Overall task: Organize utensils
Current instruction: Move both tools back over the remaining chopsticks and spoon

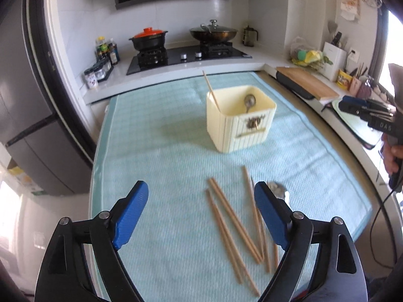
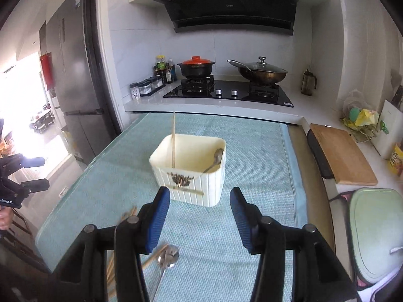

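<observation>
Though blurry, right claw (image 1: 352, 109) reads "DAS" — left claw (image 1: 201, 201) spread wide

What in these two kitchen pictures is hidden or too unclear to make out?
- Chopsticks on the mat: left view, blurred and overlapping; the count is unsure, and the left gripper covers some.
- Loose spoon: right view, its handle runs off the bottom edge.
- Inside of the cream box: both views, the walls hide its floor.
- Label on the box front: too small to read.

A cream ribbed holder (image 1: 240, 120) stands upright, holding one leaning chopstick (image 1: 211, 91) and a metal spoon (image 1: 248, 102). Nearer than the holder, loose wooden chopsticks (image 1: 233, 217) lie scattered beside another spoon (image 2: 168, 258).
</observation>
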### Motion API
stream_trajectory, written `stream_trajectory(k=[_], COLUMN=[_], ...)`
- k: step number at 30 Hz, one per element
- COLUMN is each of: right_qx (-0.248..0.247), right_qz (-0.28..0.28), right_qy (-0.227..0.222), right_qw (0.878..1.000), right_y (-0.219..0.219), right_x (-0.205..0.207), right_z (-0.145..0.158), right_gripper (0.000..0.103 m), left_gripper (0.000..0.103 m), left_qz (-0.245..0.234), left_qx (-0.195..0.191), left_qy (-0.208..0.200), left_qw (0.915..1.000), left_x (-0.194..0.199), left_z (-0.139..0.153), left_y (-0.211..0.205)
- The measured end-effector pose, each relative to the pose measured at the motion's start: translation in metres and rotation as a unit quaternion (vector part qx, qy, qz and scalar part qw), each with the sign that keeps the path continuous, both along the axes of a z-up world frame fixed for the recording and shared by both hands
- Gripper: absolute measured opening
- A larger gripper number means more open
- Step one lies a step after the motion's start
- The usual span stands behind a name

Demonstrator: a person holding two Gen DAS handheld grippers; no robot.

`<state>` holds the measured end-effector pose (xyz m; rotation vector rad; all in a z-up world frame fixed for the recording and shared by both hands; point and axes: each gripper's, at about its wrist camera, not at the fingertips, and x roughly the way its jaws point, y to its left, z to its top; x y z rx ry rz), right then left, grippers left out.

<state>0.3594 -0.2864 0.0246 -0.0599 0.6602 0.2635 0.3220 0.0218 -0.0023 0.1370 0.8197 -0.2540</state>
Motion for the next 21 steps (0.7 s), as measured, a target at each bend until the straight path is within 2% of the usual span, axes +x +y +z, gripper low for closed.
stream_trajectory(k=[5, 8, 10, 12, 16, 18, 21], right_qx=[-0.040, -0.051, -0.044, -0.035, -0.032, -0.036, -0.017], right_qz=[-0.002, -0.014, -0.022, -0.027, -0.028, -0.025, -0.023], right_qy=[-0.036, -0.059, -0.059, -0.053, -0.036, -0.024, -0.006], right_qw=[0.999, 0.997, 0.997, 0.998, 0.998, 0.999, 1.000], right_y=[0.009, 0.016, 0.019, 0.023, 0.032, 0.036, 0.036], right_x=[-0.073, -0.111, -0.129, -0.141, -0.155, -0.156, -0.156], right_z=[-0.023, -0.044, -0.061, -0.078, -0.106, -0.116, -0.126], right_gripper=[0.051, 0.051, 0.051, 0.051, 0.051, 0.051, 0.051], left_gripper=[0.087, 0.087, 0.087, 0.087, 0.087, 0.087, 0.087], left_qz=[0.035, 0.062, 0.078, 0.090, 0.097, 0.099, 0.100], left_qx=[-0.019, -0.056, -0.074, -0.084, -0.090, -0.085, -0.088], left_qy=[0.015, 0.008, 0.002, -0.004, 0.010, 0.016, 0.022], left_qw=[0.9991, 0.9965, 0.9942, 0.9924, 0.9912, 0.9913, 0.9908], left_x=[-0.059, -0.080, -0.089, -0.093, -0.092, -0.090, -0.087], left_z=[-0.057, -0.082, -0.095, -0.106, -0.123, -0.128, -0.134], left_y=[0.011, 0.013, 0.013, 0.011, 0.006, 0.004, 0.004])
